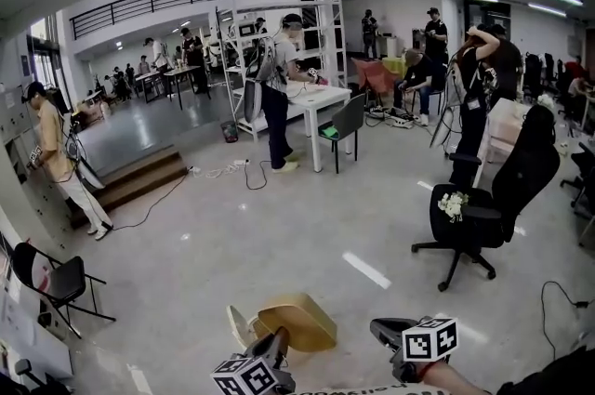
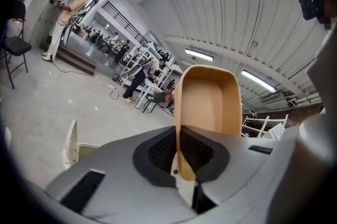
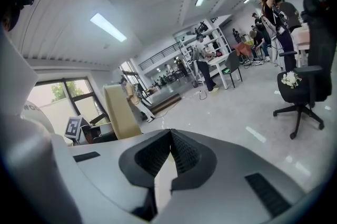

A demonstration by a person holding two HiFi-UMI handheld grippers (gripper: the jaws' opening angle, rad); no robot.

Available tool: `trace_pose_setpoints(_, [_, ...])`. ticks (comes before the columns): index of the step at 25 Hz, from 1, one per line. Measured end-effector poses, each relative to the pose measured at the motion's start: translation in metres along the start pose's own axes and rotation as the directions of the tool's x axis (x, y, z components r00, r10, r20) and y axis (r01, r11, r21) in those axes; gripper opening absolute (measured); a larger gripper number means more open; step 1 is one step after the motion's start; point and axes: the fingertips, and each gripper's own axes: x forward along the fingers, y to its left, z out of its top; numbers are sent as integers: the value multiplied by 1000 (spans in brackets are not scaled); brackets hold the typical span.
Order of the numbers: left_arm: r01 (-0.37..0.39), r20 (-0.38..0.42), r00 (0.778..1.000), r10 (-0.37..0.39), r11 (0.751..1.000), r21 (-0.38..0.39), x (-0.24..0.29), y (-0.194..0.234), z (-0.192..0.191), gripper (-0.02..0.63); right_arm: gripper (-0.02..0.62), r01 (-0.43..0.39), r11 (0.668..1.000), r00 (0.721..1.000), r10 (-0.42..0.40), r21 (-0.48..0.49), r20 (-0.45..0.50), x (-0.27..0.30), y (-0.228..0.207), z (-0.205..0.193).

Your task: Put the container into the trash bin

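Your left gripper is clamped on one wall of the tan container. The pads pinch the rim, so the tub juts out ahead of the jaws with its open side toward the camera, held in the air above the floor. Your right gripper is closed on nothing, just off to the container's right. No bin shows for certain: a pale cream thing low down, just left of the container, may be the bin or its flap, but I cannot tell. So the step in hand, as I judge it, is the carry to the bin. A one-wall pinch on a light tub lets it swing or twist, so squeeze firmly and move smoothly, without jerks. Find the bin's mouth before you lower. Bring the container right over the opening, tip it so a narrow end goes in first, and let go only once it is inside the rim. Your right gripper is free, so use it to steady the far wall or lift a lid if one is in the way. Mind the chair as you go.
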Motion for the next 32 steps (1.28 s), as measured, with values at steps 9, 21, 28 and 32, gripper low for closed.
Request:
trace_pose_setpoints(9, [-38,8,999,39,999,-28,76,38,36,29,3,5,1000,1000,-5,10,3,53,-56,68])
trace_pose_setpoints(21, [-129,70,989,133,989,-66,90,95,72,29,3,-91,996,993,88,-27,-74,143,-46,108])
trace_pose_setpoints(28, [-218,108,968,227,972,-91,77,122,76,29,3,-184,979,974,170,-86,-151,200,-22,120])
trace_pose_setpoints(32, [-288,143,942,305,949,-128,73,144,72,29,3,-236,967,955,213,-94,-204,220,-11,113])
